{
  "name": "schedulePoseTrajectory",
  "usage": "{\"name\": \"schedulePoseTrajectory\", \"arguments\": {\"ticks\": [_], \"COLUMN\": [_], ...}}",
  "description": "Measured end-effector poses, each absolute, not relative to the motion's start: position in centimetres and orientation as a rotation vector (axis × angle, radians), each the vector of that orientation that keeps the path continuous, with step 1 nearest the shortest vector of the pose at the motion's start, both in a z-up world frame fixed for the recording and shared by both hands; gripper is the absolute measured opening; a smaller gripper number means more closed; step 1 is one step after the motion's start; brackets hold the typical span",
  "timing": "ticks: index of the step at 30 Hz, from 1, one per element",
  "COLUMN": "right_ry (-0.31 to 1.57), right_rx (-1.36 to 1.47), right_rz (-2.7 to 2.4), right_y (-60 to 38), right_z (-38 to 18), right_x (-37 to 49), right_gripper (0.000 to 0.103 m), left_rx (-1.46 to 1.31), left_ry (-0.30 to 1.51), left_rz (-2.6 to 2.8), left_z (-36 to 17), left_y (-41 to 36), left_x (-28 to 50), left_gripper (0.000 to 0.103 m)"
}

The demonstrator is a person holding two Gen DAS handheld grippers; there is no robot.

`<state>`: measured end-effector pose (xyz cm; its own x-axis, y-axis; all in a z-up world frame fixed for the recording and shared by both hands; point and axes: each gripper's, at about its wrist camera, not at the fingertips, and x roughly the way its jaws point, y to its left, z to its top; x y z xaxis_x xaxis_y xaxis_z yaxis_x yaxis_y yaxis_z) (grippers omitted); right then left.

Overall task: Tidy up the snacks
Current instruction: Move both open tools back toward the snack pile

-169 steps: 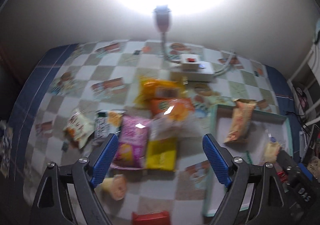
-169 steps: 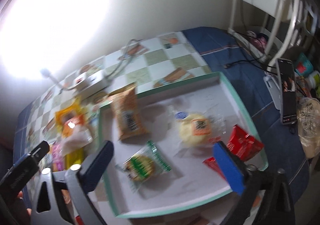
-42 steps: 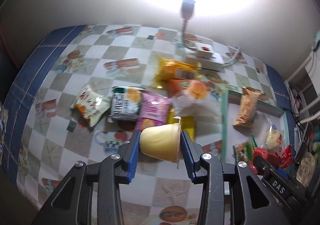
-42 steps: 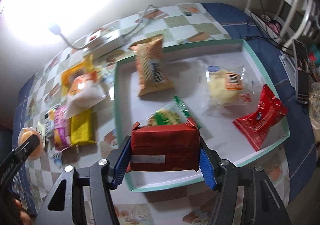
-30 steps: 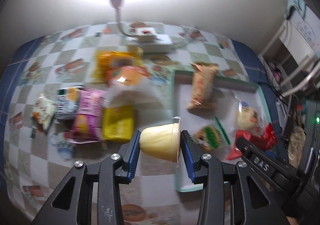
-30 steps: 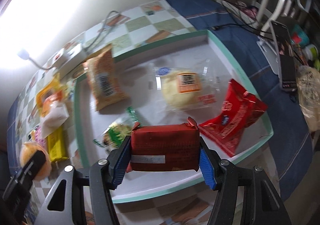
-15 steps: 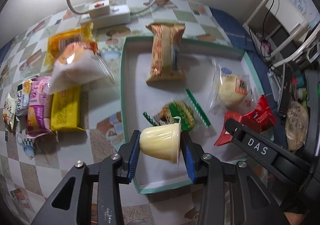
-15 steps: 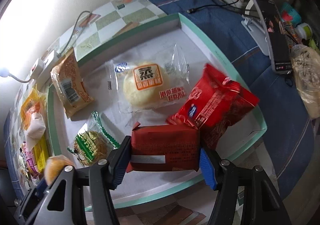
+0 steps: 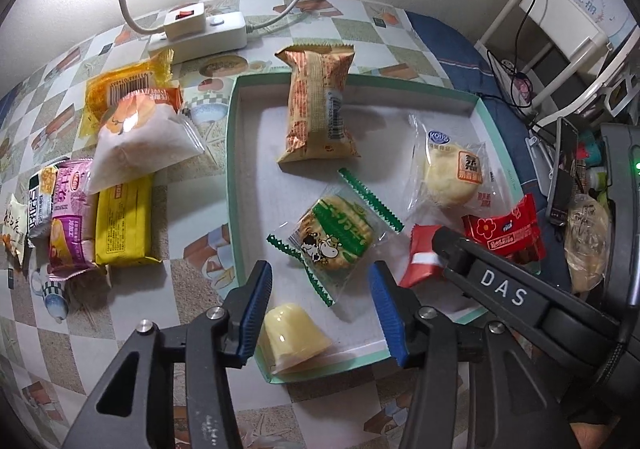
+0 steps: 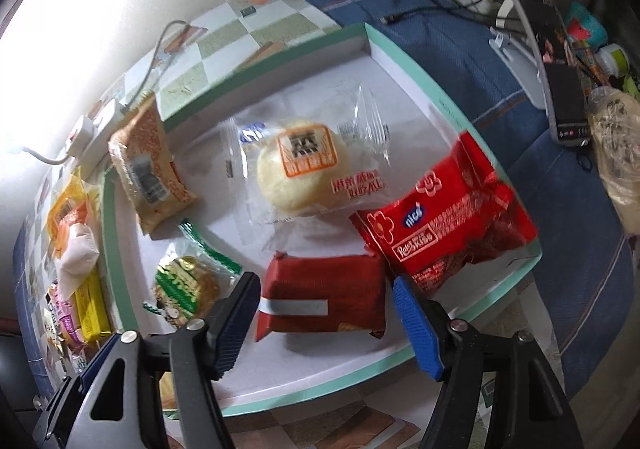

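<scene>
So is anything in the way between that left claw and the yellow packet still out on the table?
Nothing visible. The left gripper is open over the tray's near corner, above the pudding cup. The yellow packet lies beyond the tray's left rim, with bare tablecloth between; its far end sits under a white packet.

Left gripper (image 9: 320, 309) spread wide, right gripper (image 10: 326, 323) likewise

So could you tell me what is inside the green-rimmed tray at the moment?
The tray holds an orange packet, a wrapped bun, a green biscuit pack, two red packets and a yellow pudding cup. Anything beneath them is hidden.
</scene>
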<state>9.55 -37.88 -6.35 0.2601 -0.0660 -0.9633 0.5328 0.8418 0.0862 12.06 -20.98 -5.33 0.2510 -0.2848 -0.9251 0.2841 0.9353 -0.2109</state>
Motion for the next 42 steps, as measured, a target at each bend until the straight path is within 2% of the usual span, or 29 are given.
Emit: {"name": "schedulePoseTrajectory", "arguments": {"ticks": [5, 9, 14, 18, 20, 26, 27, 28, 29, 32, 36, 42], "right_ry": [1.172, 1.132, 1.163, 1.194, 1.204, 1.205, 1.205, 1.203, 1.198, 1.192, 1.180, 1.149], "right_rx": [0.433, 0.420, 0.394, 0.365, 0.342, 0.306, 0.305, 0.303, 0.296, 0.270, 0.259, 0.227], "right_rz": [-0.409, -0.404, -0.388, -0.350, -0.330, -0.275, -0.268, -0.262, -0.253, -0.235, -0.208, -0.160], "right_y": [-37.5, -36.9, -35.9, -34.4, -33.5, -31.2, -30.9, -30.6, -30.1, -29.0, -27.2, -24.3], "right_z": [-3.5, -1.9, -2.6, -3.7, -4.1, -4.4, -4.5, -4.5, -4.5, -4.5, -4.5, -3.4], "right_x": [9.2, 9.2, 9.5, 9.9, 10.2, 10.7, 10.7, 10.8, 10.8, 11.0, 11.5, 12.4], "right_gripper": [0.073, 0.077, 0.077, 0.078, 0.087, 0.091, 0.093, 0.101, 0.103, 0.103, 0.103, 0.103], "left_rx": [-0.005, -0.030, -0.058, -0.095, -0.118, -0.168, -0.178, -0.187, -0.198, -0.236, -0.264, -0.286], "left_ry": [1.226, 1.198, 1.183, 1.182, 1.176, 1.139, 1.130, 1.124, 1.118, 1.099, 1.069, 1.040], "left_rz": [-0.368, -0.320, -0.185, -0.055, -0.006, 0.152, 0.179, 0.196, 0.212, 0.253, 0.288, 0.305], "left_z": [-3.8, -2.8, -2.7, -3.2, -3.2, -3.1, -3.1, -3.0, -3.0, -3.0, -2.9, -3.4], "left_y": [-20.1, -18.4, -14.5, -10.1, -8.1, -2.0, -0.9, -0.1, 0.8, 3.3, 5.6, 8.2], "left_x": [12.2, 12.7, 13.8, 14.7, 15.0, 15.4, 15.5, 15.5, 15.5, 15.6, 15.7, 16.2], "left_gripper": [0.053, 0.061, 0.063, 0.072, 0.072, 0.080, 0.083, 0.084, 0.085, 0.087, 0.097, 0.098]}}
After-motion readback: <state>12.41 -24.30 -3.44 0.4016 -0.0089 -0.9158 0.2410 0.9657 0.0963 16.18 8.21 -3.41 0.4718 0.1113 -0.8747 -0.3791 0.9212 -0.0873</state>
